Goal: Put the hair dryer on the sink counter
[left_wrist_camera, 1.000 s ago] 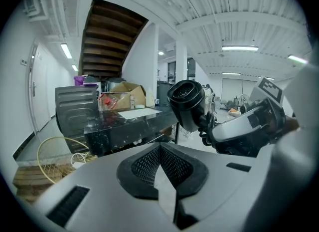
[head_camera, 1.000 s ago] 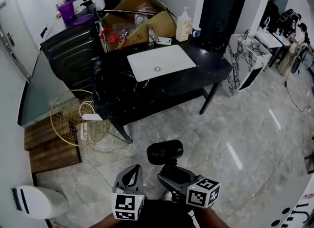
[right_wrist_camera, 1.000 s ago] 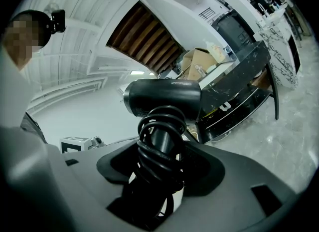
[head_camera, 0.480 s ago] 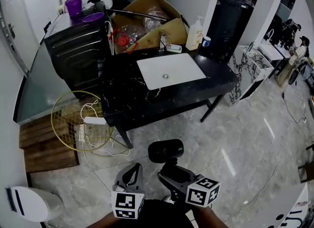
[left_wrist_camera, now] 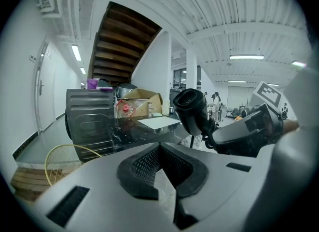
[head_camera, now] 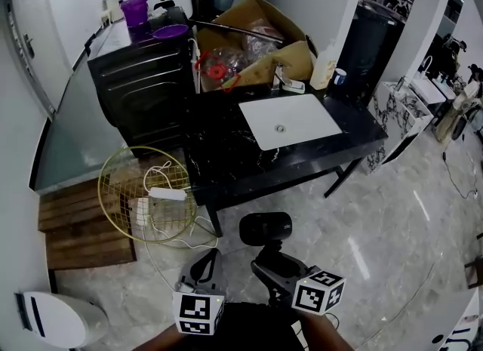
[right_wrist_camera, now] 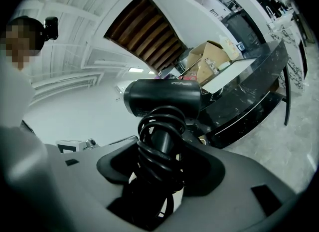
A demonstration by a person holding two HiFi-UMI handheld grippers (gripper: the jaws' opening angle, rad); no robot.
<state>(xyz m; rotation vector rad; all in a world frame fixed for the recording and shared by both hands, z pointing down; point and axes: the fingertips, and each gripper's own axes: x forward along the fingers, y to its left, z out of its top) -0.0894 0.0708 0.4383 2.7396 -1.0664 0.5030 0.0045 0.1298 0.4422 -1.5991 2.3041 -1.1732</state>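
Observation:
My right gripper [head_camera: 273, 260] is shut on the handle of a black hair dryer [head_camera: 265, 229], low in the head view, above the marble floor. In the right gripper view the dryer [right_wrist_camera: 162, 96] stands upright with its black cord coiled round the handle [right_wrist_camera: 160, 148] between the jaws. To its left, my left gripper [head_camera: 202, 268] is shut and holds nothing. The black sink counter [head_camera: 226, 162] with its white basin [head_camera: 290, 120] stands ahead, well beyond both grippers. In the left gripper view the dryer [left_wrist_camera: 192, 109] shows at the right.
A black ribbed cabinet [head_camera: 139, 78] stands left of the counter, with a purple cup [head_camera: 136, 10] on top. An open cardboard box [head_camera: 256, 36] and a soap bottle [head_camera: 324, 63] sit behind the basin. A gold wire basket [head_camera: 147, 191] and a wooden pallet [head_camera: 83, 229] lie on the floor at left.
The counter and cabinet have drifted right and grown slightly larger in the head view. Both grippers keep their places low in the frame, the dryer still held.

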